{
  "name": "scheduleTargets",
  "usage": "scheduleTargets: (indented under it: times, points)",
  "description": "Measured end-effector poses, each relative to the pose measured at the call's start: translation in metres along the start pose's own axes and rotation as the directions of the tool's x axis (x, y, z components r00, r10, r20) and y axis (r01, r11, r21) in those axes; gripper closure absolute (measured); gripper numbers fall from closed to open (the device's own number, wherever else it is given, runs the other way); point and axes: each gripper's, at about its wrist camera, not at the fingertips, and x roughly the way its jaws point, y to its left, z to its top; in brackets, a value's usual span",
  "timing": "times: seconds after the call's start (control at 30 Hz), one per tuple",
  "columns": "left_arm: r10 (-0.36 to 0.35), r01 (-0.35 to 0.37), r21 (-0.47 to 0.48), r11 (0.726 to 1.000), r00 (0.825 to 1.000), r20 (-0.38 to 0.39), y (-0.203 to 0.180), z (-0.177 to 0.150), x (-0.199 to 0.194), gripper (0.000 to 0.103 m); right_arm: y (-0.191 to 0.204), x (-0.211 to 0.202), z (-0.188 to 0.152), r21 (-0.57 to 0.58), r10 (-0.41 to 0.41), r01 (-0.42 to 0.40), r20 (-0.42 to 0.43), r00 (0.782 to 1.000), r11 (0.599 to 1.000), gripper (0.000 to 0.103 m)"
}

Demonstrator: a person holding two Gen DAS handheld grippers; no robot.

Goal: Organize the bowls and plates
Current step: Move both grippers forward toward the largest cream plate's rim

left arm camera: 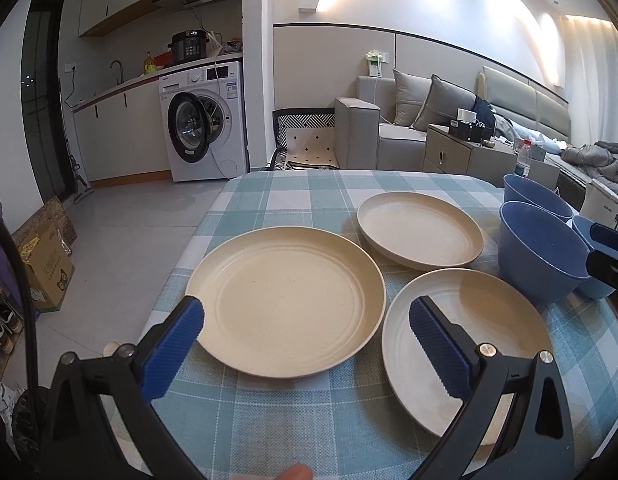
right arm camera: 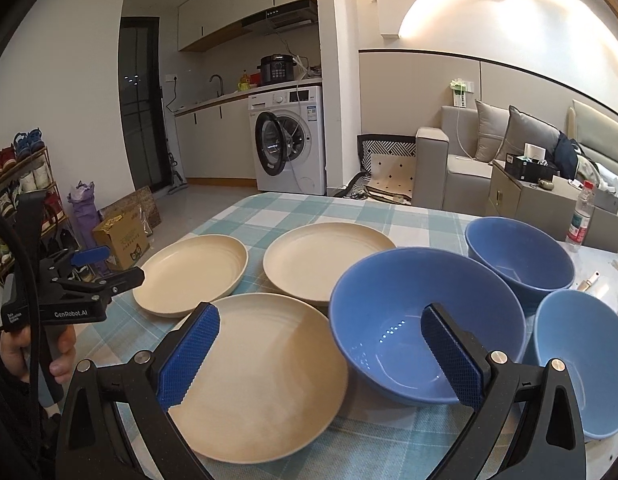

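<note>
Everything is placed here relative to the big bowl (right arm camera: pixel 425 320), the deep blue one nearest the middle of the table (left arm camera: pixel 269 196).

Farthest left of it lies the left plate (left arm camera: pixel 285 300), flat on the checked cloth. The left hand-held gripper (left arm camera: pixel 307 330) hovers over that plate's near edge, jaws released and wide with nothing between them. That reads as lining up a rim grasp, probably to lift this plate onto another.

Closer to the big bowl is the near plate (right arm camera: pixel 261 376), just beside the bowl's left wall. Beyond it the far plate (right arm camera: pixel 329 260) sits behind and to the left of the bowl, its rim partly hidden by the bowl. The three plates lie apart, unstacked, so the plate half of the task is not yet done.

The right hand-held gripper (right arm camera: pixel 321 352) is released too, empty, its fingers straddling the gap between the near plate and the big bowl, likely set to take the bowl's rim.

Right of the big bowl stand the back bowl (right arm camera: pixel 521 256) and the pale bowl (right arm camera: pixel 581 364), all upright and separate, ready for nesting.
</note>
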Motion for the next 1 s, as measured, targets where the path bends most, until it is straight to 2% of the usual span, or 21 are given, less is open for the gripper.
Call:
scheduleTargets:
  times: [0.27,0.53,1.0]
  points:
    - [0.03,-0.03,-0.014,0.999,0.999,-0.025,0.008,0.007,0.01,0.0,0.011,0.016,0.015,-0.012,0.019,-0.019,-0.01,1.0,1.0,0.0]
    - [0.008,-0.009,-0.015,1.0,0.999,-0.052,0.019,0.007,0.016,0.0,0.028,0.031,0.027,-0.041,0.03,-0.031,-0.023,0.999,0.999,0.0]
    - [0.068,-0.07,-0.039,0.997,0.996,-0.059,0.046,0.01,0.018,0.0,0.05,0.066,0.042,-0.058,0.061,-0.066,-0.078,0.995,0.996,0.0]
